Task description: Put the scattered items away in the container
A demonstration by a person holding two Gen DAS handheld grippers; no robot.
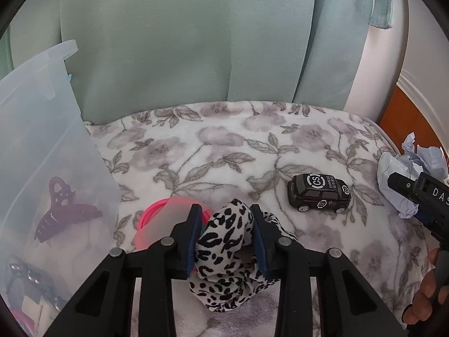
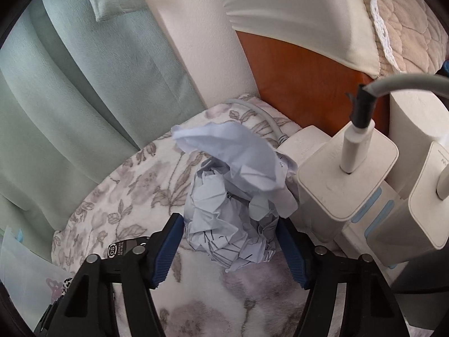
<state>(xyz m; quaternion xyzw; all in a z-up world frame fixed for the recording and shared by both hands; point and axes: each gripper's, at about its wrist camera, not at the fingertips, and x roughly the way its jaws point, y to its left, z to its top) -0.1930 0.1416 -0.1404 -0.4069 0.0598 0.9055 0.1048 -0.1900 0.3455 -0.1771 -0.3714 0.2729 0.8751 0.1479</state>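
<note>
At the far left stands your container (image 1: 56,129), a translucent plastic box on the flowered blanket (image 1: 224,146), and a dark red hair claw (image 1: 66,210) already lies inside it. Just right of the box wall lies a pink ring (image 1: 157,210). Next to this, your left gripper (image 1: 226,238) has the leopard scrunchie (image 1: 224,252) between its blue pads; both pads seem to press into the cloth, so I judge it clamped on the scrunchie. The box is to the left of this gripper and close, so the coming move is probably a lift and a short carry to the left.

In the middle right, the black toy car (image 1: 320,193) lies free, its long axis across the scene, between your two hands.

At the right, your right gripper (image 2: 230,241) stands apart around the crumpled paper (image 2: 233,213); the pads are beside the ball, and contact is not clear. Only the right wrist view shows the white chargers (image 2: 345,177) just right of the paper. Only the left wrist view shows the inside of the box.
</note>
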